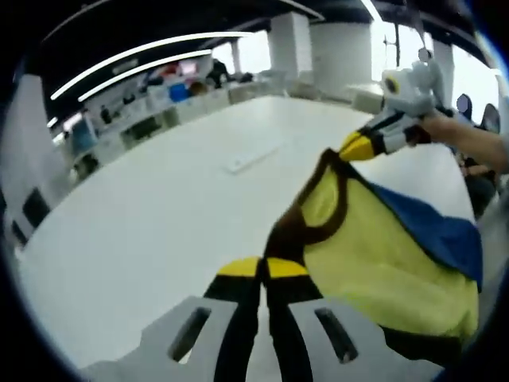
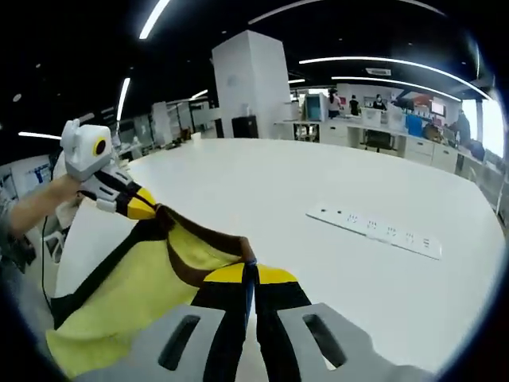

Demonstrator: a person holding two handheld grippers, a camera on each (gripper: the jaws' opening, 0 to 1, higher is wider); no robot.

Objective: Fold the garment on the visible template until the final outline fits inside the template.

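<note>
Garment (image 1: 382, 247), yellow with dark brown trim and a blue panel, hangs lifted off the white table (image 1: 159, 207), stretched between the two tools rather than lying flat. In the left gripper view, the left gripper (image 1: 262, 269) has its yellow-tipped jaws pressed together on the brown edge band directly at their tips, and the cloth falls away to the right of and below the jaws. Further ahead and to the right in that view, the right gripper (image 1: 358, 147) pinches another point on the same brown band, with a person's hand (image 1: 445, 131) behind it. The right gripper view confirms the arrangement from the opposite end: the jaws of that tool are closed on the brown trim at their tips, the fabric sags to the left of them, and the left gripper stands ahead and to the left holding the far corner. Judged from this, the two-point hold along one edge serves to let the garment drape straight so it can be laid down squarely. A white power strip (image 2: 374, 227) lies on the table ahead and to the right of the right gripper, apart from the cloth. No template outline can be made out on the tabletop, so fit cannot be assessed; folding appears not yet begun.
</note>
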